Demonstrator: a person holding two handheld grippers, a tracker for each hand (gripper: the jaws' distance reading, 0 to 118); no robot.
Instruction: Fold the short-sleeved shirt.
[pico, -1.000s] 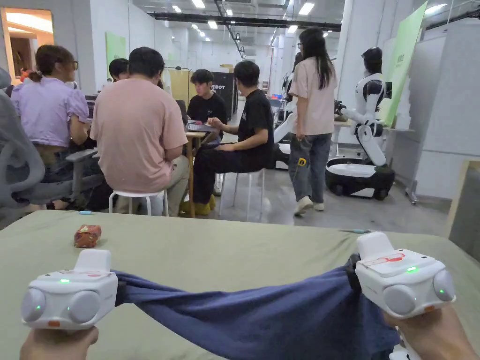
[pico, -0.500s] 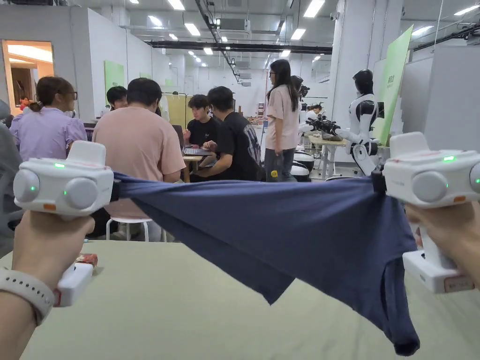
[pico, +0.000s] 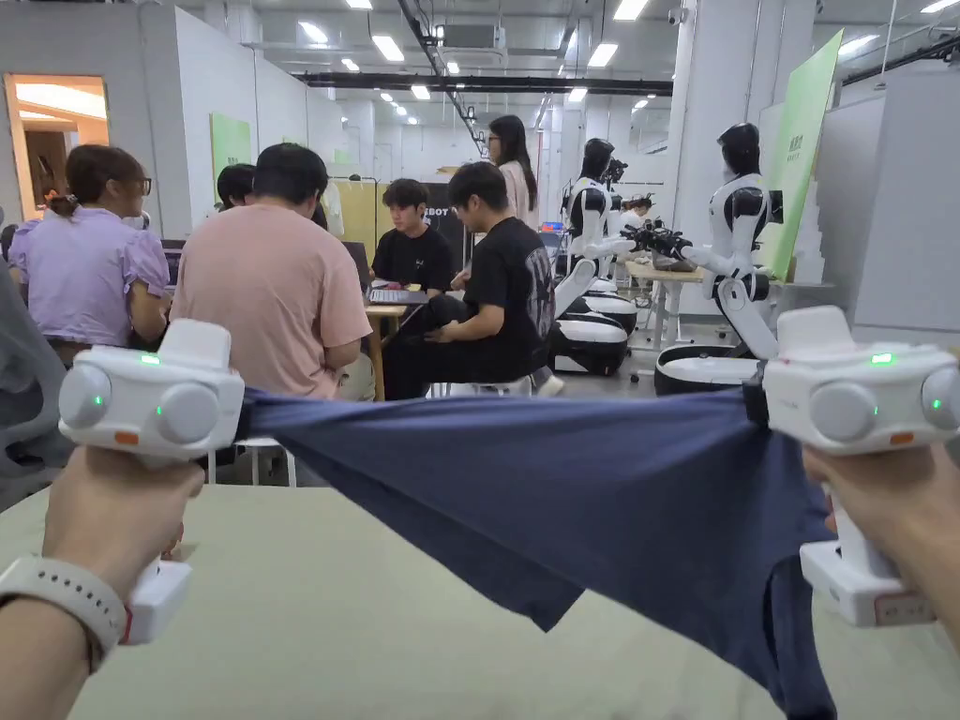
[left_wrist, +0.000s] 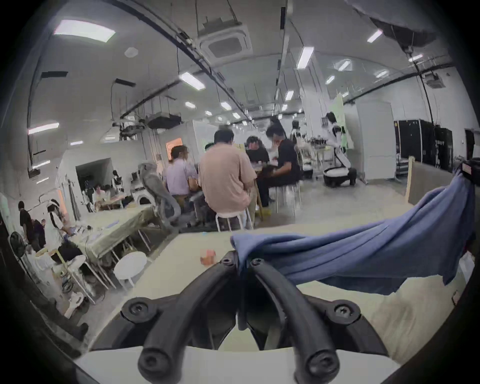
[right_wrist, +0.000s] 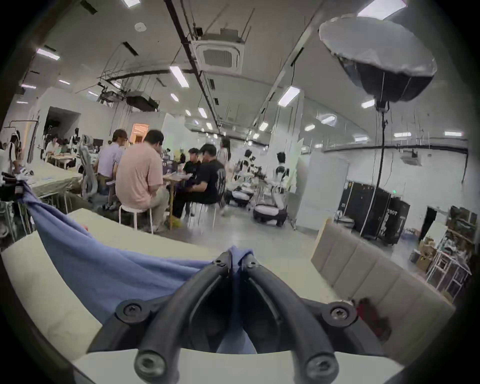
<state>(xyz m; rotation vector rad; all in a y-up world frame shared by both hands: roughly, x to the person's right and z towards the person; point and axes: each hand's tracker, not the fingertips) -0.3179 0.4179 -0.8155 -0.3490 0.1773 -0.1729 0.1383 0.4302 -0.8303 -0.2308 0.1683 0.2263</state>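
We are holding the dark navy short-sleeved cotton shirt (pico: 562, 497) up in the air, stretched between our two hands, where a second ago it was lying bunched low against the pale green cloth-covered table (pico: 309, 628). Since half a second ago little has altered: the garment is hanging at much the same height, its lower edge drooping in a point near the middle and a longer tail falling off by our right hand. We are reading this as the shake-out before laying it flat, so the folding itself is not yet begun.

In the left gripper view, the left gripper (left_wrist: 240, 262) is clenching a bunched corner of the fabric between both black curved jaws, the tips closed tight with cloth spilling over them. In the right gripper view, the right gripper (right_wrist: 235, 259) is pinching its own corner likewise, jaws pressed together with a small tuft poking out past the tips.

Farther out on the table, a small orange-red packet (left_wrist: 207, 256) is lying untouched. Beyond it, several people are sitting on stools round a small table, and white humanoid robots (pico: 741, 253) are standing at the far side.
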